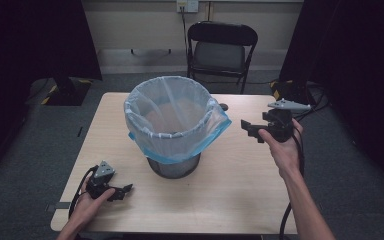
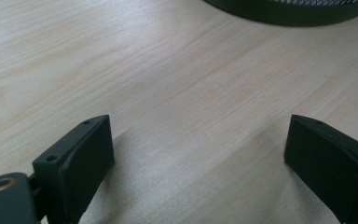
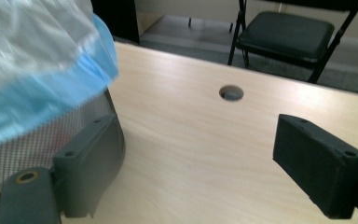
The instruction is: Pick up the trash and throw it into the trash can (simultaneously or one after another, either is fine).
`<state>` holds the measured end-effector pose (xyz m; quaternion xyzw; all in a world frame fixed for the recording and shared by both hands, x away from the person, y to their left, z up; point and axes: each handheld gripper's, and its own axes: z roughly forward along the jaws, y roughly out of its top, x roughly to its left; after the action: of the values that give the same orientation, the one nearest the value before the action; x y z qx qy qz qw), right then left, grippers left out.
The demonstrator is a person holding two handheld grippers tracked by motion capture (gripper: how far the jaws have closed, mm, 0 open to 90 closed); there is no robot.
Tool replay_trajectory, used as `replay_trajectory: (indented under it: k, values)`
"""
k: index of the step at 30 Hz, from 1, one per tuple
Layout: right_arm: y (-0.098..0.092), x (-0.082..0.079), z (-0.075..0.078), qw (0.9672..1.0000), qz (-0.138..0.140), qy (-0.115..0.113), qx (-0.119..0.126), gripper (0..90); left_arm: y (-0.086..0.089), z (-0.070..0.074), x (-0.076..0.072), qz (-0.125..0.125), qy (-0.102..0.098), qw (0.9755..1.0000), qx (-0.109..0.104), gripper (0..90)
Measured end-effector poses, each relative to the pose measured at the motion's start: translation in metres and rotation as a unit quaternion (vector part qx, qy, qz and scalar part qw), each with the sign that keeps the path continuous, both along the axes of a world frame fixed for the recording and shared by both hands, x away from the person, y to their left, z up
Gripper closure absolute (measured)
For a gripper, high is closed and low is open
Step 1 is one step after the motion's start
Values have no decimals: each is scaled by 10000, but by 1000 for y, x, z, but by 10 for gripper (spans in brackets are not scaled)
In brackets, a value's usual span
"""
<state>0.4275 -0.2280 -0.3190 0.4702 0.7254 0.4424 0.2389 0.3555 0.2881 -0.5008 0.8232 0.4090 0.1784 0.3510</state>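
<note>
The left tongs (image 1: 122, 191) rest low near the table's (image 1: 240, 190) front left corner, jaws spread wide with nothing between them; in the left gripper view only bare wood lies between the jaws, and the wastebasket's dark base (image 2: 289, 11) sits beyond. The mesh wastebasket (image 1: 174, 167) stands at the middle of the table, its blue-trimmed clear liner bag (image 1: 170, 112) folded over the rim, with a loose flap drooping on the right side. The right tongs (image 1: 250, 131) hover just beside that flap, toward the right edge, jaws also wide open and empty. The likely step is tidying the liner: the right tongs should approach level, take only the hanging film rather than the mesh, and close gently so the thin plastic does not tear, while the left tongs steady the basket.
</note>
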Motion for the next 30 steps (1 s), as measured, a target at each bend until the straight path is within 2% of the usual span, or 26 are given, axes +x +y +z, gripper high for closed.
replay_trajectory:
  k: [6, 9, 21, 30]
  values:
    - [-5, -8, -19, 9998, -84, 176, 63, 147, 0, 0, 0, 5, 2, 10000, -6, 77]
    - [-6, -12, -27, 9996, -19, 262, 62, 147, 0, 0, 0, -1, 0, 10000, 0, 77]
    - [-4, -29, -61, 9990, -30, 436, -131, 149, 0, 0, 0, 8, -4, 10000, 6, 78]
    - [-10, -43, -89, 9971, -96, 741, -167, 149, 0, 0, 0, 11, -3, 10000, 1, 77]
